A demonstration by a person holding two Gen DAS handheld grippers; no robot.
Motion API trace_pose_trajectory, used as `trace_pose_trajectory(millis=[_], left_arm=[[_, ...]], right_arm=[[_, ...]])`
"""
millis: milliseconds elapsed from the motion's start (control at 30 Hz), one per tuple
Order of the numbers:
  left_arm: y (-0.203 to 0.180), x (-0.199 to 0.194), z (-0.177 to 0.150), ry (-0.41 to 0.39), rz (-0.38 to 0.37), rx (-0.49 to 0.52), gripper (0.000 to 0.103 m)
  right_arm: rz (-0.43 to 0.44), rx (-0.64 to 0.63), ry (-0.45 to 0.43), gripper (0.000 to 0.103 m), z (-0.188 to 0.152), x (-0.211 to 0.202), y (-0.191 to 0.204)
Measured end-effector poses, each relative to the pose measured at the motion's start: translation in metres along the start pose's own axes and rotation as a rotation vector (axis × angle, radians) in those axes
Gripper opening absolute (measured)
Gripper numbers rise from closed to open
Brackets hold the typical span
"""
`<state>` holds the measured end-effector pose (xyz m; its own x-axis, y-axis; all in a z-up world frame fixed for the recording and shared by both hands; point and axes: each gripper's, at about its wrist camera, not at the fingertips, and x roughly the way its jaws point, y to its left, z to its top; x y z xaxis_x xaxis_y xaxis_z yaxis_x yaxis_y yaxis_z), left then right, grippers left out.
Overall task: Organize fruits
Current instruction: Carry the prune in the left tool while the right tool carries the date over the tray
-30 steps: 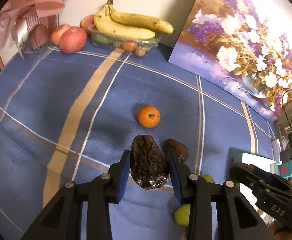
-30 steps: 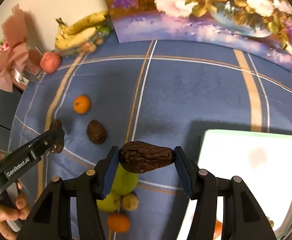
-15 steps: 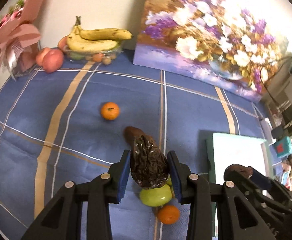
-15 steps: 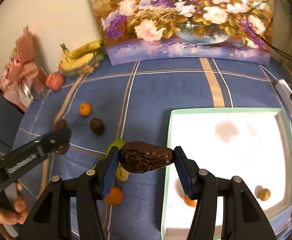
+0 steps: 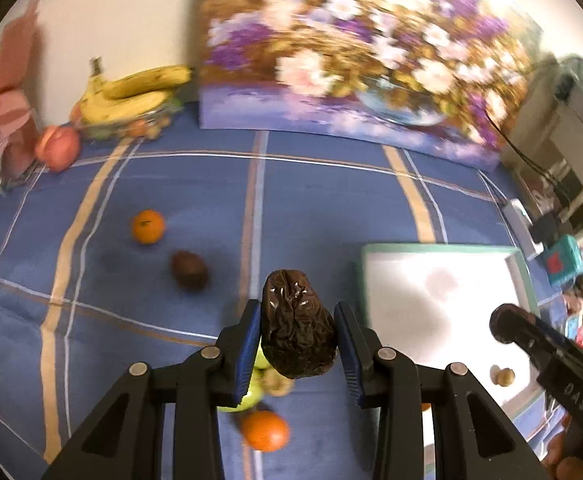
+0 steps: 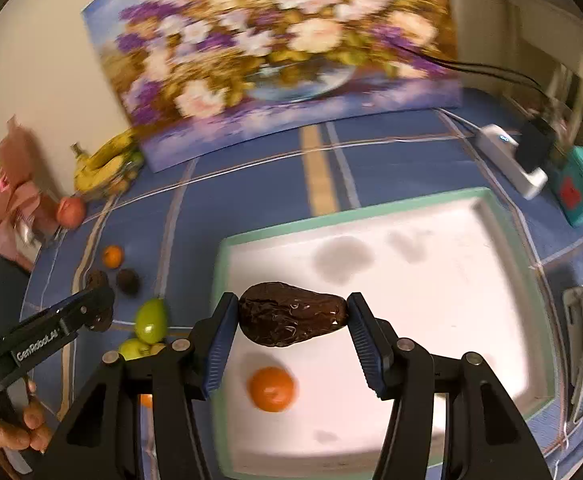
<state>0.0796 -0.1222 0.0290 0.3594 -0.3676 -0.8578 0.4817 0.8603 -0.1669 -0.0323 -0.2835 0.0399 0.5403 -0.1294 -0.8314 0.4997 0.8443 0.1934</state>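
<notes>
Fruits: one dark wrinkled avocado [image 5: 297,334] sits clamped between my left gripper [image 5: 296,346] jaws, narrow end pointing away from me, above the blue plaid bench [image 5: 323,200] and left of the tray. A second dark avocado [image 6: 293,314] is pinched lengthwise in my right gripper [image 6: 291,334] jaws, lying crosswise, hanging over the near-left part of the white tray [image 6: 503,216]. Both jaws closed onto their fruit, pads touching the skin on each side.

In the tray: an orange [image 6: 271,389] just below my right jaws; left view shows a small brown fruit [image 5: 504,376] near the tray's front edge.

Loose on the bench: a green fruit [image 6: 152,319] and another green one [image 6: 131,348] beside the tray's left edge, a tangerine [image 5: 265,430] under my left jaws, a round brown fruit [image 5: 189,270] and a second tangerine [image 5: 148,226] further left. Bananas [image 5: 131,92] and an apple [image 5: 59,146] at the far wall beside a flower painting [image 5: 351,60].
</notes>
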Motion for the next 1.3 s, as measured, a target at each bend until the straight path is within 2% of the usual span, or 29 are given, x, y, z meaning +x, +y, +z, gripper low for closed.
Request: trace_pose_trajectory(millis=[167, 267, 467, 833, 933, 1067, 1300], left_arm=[[-0.04, 0.008, -0.005, 0.023, -0.031, 0.077, 0.039], [-0.058, 0.011, -0.008, 0.026, -0.016, 0.125, 0.039], [-0.077, 0.012, -0.011, 0.022, -0.015, 0.172, 0.039], [-0.096, 0.026, -0.016, 0.023, -0.014, 0.225, 0.039], [-0.101, 0.037, -0.02, 0.037, -0.004, 0.238, 0.039], [-0.104, 0.055, -0.026, 0.082, -0.029, 0.226, 0.039], [-0.11, 0.078, -0.035, 0.137, -0.003, 0.23, 0.039]], right_arm=[[-0.072, 0.062, -0.009, 0.057, -0.001, -0.008, -0.04], [-0.118, 0.1, -0.016, 0.057, -0.002, -0.013, -0.064], [-0.145, 0.161, -0.022, 0.057, -0.006, -0.02, -0.093], [-0.136, 0.185, -0.003, 0.057, -0.009, -0.014, -0.103], [-0.134, 0.183, 0.026, 0.057, -0.011, -0.005, -0.103], [-0.147, 0.185, 0.079, 0.057, -0.018, 0.013, -0.105], [-0.167, 0.175, 0.145, 0.057, -0.025, 0.035, -0.108]])
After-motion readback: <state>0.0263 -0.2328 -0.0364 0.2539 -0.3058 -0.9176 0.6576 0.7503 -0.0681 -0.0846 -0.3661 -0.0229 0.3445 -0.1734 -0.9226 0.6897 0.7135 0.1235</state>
